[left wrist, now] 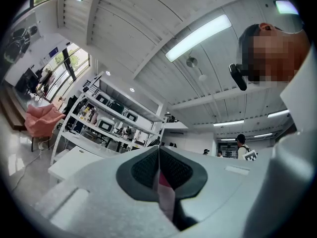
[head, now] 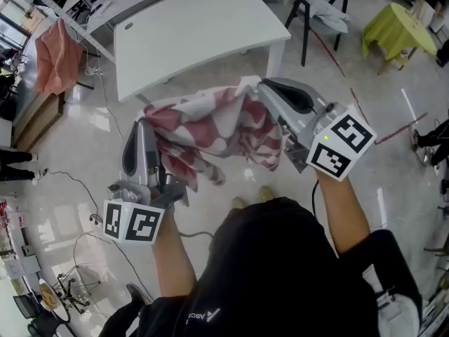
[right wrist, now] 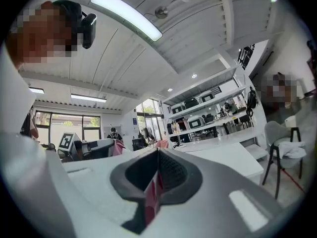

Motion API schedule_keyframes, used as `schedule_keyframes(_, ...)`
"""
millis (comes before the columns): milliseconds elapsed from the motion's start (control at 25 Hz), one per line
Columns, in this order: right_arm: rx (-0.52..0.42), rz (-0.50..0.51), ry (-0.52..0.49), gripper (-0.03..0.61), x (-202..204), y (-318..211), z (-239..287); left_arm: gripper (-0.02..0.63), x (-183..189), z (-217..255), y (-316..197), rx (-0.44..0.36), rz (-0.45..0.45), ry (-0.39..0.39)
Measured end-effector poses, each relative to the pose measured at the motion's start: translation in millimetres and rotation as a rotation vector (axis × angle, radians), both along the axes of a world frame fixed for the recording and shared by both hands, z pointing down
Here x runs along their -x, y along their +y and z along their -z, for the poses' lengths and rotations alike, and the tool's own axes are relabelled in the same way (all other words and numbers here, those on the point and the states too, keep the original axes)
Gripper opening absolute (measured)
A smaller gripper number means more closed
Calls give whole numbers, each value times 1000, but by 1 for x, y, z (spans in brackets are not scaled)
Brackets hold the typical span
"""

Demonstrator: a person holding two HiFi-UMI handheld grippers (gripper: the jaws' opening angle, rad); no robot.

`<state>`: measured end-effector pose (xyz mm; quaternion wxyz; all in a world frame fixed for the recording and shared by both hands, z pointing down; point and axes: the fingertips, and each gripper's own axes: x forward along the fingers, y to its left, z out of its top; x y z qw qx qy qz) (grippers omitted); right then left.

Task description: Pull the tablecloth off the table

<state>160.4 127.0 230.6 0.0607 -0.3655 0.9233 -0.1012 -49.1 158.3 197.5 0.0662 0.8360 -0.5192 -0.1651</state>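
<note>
A red and white checked tablecloth (head: 210, 132) hangs bunched in the air between my two grippers, clear of the white table (head: 189, 30) beyond it. My left gripper (head: 145, 126) is shut on the cloth's left edge; a strip of red cloth (left wrist: 166, 192) is pinched between its jaws. My right gripper (head: 265, 88) is shut on the cloth's right edge, and a red and white fold (right wrist: 152, 195) sits between its dark pads. Both grippers point upward toward the ceiling. The tabletop is bare.
A black chair (head: 319, 9) with a grey cloth stands right of the table. A small table under a yellow-green cover (head: 396, 30) is at far right. A pink cloth (head: 55, 55) hangs at left. Cables (head: 84, 188) trail over the floor. Shelving (left wrist: 104, 120) stands behind.
</note>
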Motion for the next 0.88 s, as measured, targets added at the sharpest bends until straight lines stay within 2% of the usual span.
schedule_keyframes(880,14,20,-11,6,7,9,-8,14,-2,0,9,-5,3,11)
